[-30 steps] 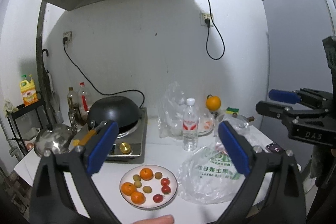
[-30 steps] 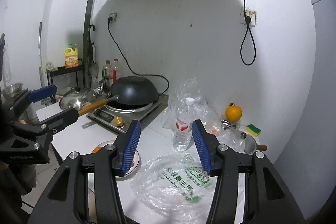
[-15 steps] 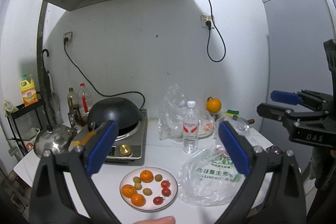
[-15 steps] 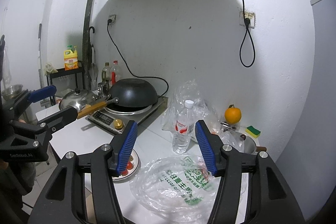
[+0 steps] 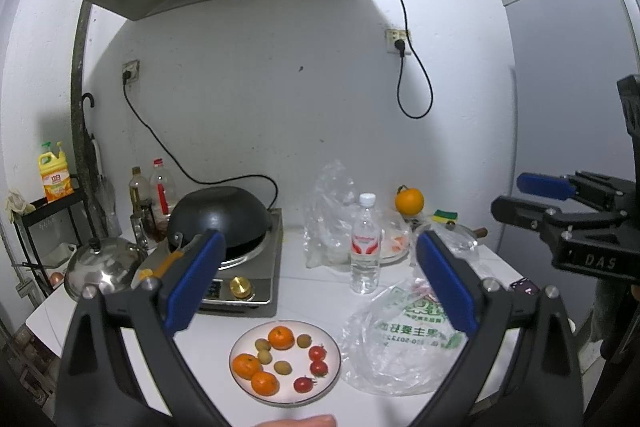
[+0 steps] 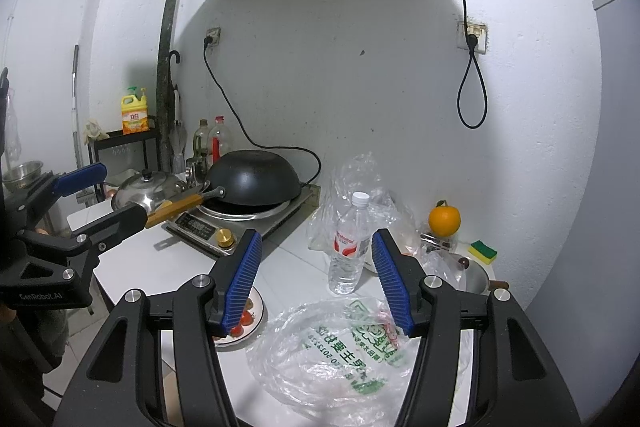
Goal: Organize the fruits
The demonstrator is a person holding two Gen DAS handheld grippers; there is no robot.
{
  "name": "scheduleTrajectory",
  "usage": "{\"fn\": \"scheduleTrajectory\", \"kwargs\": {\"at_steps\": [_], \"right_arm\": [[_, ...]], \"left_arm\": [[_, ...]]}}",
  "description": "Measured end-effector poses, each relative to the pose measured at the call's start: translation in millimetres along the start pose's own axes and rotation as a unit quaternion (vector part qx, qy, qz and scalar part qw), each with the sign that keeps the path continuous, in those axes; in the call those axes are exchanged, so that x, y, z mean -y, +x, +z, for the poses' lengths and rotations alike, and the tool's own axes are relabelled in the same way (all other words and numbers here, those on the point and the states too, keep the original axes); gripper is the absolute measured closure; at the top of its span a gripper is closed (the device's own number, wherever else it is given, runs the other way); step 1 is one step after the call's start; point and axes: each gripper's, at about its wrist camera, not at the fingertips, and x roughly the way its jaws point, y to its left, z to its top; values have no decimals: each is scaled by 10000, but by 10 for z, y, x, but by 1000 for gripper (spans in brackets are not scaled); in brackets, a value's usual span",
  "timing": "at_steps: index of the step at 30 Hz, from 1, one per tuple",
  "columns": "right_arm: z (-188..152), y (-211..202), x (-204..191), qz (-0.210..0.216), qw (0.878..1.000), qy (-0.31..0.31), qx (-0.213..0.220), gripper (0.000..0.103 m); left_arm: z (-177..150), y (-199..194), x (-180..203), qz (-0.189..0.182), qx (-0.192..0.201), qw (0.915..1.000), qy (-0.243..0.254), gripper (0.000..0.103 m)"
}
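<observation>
Plate (image 5: 240, 343) of fruit beside crumpled plastic bag (image 5: 400, 347)

A white counter (image 5: 304, 291) bears a fruit plate (image 5: 240, 379), plastic bag (image 5: 400, 347), water bottle (image 5: 365, 247) and cooker (image 5: 256, 279).

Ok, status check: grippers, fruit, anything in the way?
Left gripper open, empty. Right gripper open, empty, jaws just widened. Fruit on plate, untouched. Bag beside plate, bottle behind; path clear.

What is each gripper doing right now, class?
Left gripper: open, holding nothing.
Right gripper: open, holding nothing; its jaws have just been opening.
</observation>
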Motion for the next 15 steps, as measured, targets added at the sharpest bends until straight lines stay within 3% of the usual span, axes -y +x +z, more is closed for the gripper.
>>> {"fn": "scheduleTrajectory", "kwargs": {"at_steps": [15], "right_arm": [[20, 87, 7, 15, 10000, -14, -37, 42]], "left_arm": [[3, 30, -38, -55, 9, 10000, -58, 5]]}}
